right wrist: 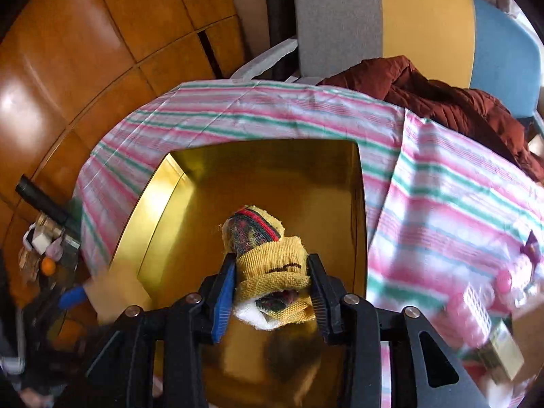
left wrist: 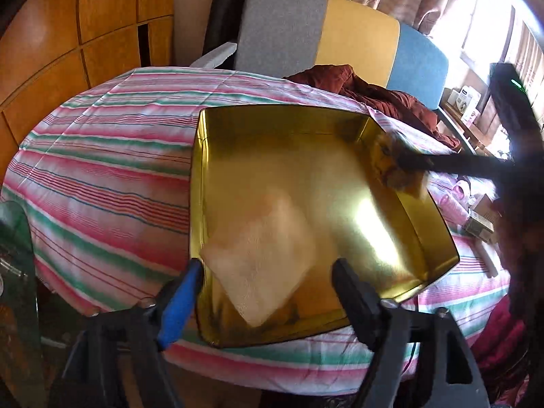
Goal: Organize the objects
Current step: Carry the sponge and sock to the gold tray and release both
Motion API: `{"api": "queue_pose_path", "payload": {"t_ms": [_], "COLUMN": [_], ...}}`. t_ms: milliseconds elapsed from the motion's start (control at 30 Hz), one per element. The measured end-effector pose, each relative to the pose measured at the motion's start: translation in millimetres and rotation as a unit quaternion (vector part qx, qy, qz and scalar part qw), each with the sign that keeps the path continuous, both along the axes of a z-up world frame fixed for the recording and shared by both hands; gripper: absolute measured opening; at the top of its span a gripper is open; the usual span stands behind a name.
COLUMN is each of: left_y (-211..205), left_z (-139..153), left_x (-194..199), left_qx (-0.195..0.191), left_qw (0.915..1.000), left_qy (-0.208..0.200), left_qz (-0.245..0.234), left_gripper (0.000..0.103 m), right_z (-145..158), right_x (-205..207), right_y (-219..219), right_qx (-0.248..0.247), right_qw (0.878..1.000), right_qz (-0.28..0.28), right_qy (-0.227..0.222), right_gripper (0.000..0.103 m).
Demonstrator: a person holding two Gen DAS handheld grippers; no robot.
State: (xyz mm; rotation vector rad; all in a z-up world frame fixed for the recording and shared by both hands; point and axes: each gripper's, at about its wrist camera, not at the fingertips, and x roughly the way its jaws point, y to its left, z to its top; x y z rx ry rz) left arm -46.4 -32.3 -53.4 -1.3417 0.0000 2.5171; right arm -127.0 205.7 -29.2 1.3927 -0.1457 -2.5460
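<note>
The right claw (right wrist: 272, 284) is clamped on a rolled yellow sock (right wrist: 272, 272) with a red and green striped band, the two pads pressing its sides near the cuff end. The bundle's long axis runs forward along the fingers, so the striped end sticks out ahead of the tips and a white, fluffy end shows behind them. It hangs directly over the gold tin tray (right wrist: 159, 204), which lies open on the striped tablecloth (right wrist: 442, 204) covering the worktop. In the left wrist view the same claw comes in from the right as a dark blur, carrying the sock (left wrist: 397, 170) above the tray's far right corner. Whether the sock touches the floor of the tray cannot be told from either view.

The left claw (left wrist: 268, 292) stands wide open with nothing between its fingers, poised at the near edge of the gold tin tray (left wrist: 438, 227). A folded cream towel (left wrist: 261, 258) lies inside the tray, just ahead of the open fingers, one corner pointing toward them.

Judging by this, the sock is about to be set down: the drop point is straight below the right claw, so that hand needs only lower and release. The towel occupies the near left part, leaving the far right floor free.
</note>
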Motion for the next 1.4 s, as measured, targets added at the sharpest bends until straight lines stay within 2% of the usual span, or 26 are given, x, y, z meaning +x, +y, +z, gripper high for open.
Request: {"api": "queue_pose_path", "payload": {"t_ms": [33, 100, 167, 267, 533, 800, 967, 1233, 1400], "left_y": [-1.0, -4.0, -8.5, -14.8, -8.4, 17.5, 28.2, 45.2, 54.2], "left_z": [0.3, -0.1, 2.2, 11.7, 42.1, 48.5, 49.0, 51.0, 51.0], "left_x": [2.2, 4.0, 5.4, 7.1, 5.1, 6.4, 9.3, 18.4, 21.0], "left_qx": [0.004, 0.012, 0.018, 0.024, 0.034, 0.027, 0.022, -0.002, -0.005], "left_qw": [1.0, 0.9999, 0.9998, 0.9992, 0.9956, 0.9949, 0.9953, 0.9952, 0.9955], "left_qy": [0.0, 0.0, 0.004, 0.022, 0.079, 0.09, 0.088, 0.097, 0.095], "left_qz": [-0.004, -0.005, 0.004, 0.022, 0.039, 0.039, 0.032, 0.012, 0.004], "left_gripper": [0.083, 0.083, 0.083, 0.083, 0.083, 0.082, 0.078, 0.078, 0.078], "right_z": [-0.4, -0.6, 1.4, 5.9, 7.9, 10.1, 12.2, 10.8, 12.4], "right_x": [-6.2, -16.3, -20.6, -17.3, 15.2, 45.2, 58.9, 70.2, 83.6], "right_y": [-1.0, 0.1, 5.1, 12.9, 23.6, 22.3, 20.3, 28.9, 38.7], "right_qx": [0.004, 0.005, 0.009, 0.009, 0.012, 0.012, 0.015, 0.005, 0.012], "right_qw": [1.0, 1.0, 0.998, 0.997, 0.996, 0.994, 0.994, 0.993, 0.991], "right_qz": [-0.01, -0.025, -0.047, -0.063, -0.067, -0.064, -0.063, -0.075, -0.091], "right_qy": [0.004, 0.018, 0.031, 0.046, 0.061, 0.082, 0.093, 0.093, 0.1], "right_gripper": [0.045, 0.066, 0.076, 0.084, 0.089, 0.095, 0.096, 0.096, 0.097]}}
